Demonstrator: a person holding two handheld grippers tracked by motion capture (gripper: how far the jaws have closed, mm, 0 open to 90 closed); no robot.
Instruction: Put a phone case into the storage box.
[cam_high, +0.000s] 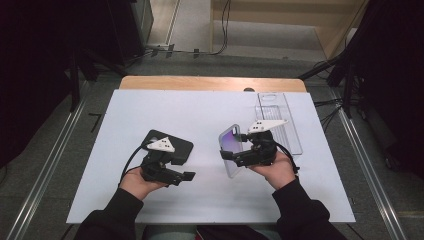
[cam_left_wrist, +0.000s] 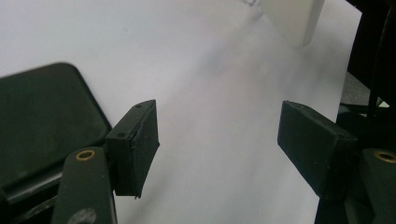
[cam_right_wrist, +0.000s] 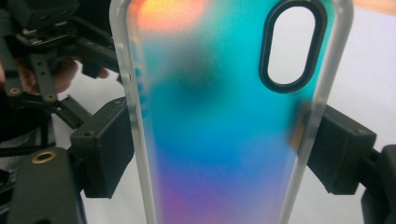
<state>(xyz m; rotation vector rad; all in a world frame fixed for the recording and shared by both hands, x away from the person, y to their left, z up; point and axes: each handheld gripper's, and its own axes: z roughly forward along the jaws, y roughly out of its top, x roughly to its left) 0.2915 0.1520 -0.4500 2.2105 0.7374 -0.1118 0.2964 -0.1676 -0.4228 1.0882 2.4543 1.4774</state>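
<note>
Nearest the camera in the high view are the person's two dark sleeves and hands, coming in from the bottom edge over the white desk (cam_high: 210, 200). The right hand holds the right tool (cam_high: 231, 156), whose two black pads are clamped on the long edges of an iridescent phone case (cam_high: 231, 147). The case is lifted off the desk and stands tilted on end, just left of the right hand. In the right gripper view the case (cam_right_wrist: 219, 121) runs up the middle, its frosted rim pinched between the pads on either side, its colours going from orange at the top through teal to purple lower down, with the oval camera cutout near the upper right.

The left hand holds the left tool (cam_high: 189, 176) low over the desk, its jaws standing apart with nothing between them; in the left gripper view the left tool (cam_left_wrist: 217, 140) shows bare white desk between its two pads. Just beside its left pad lies a black phone (cam_left_wrist: 42, 121), flat on the desk; in the high view the phone (cam_high: 181, 148) sits partly under that tool's grey plate.

Behind the right hand, near the far right of the desk, a clear plastic tray (cam_high: 280, 107) lies flat. The two tools are near one another but apart.
</note>
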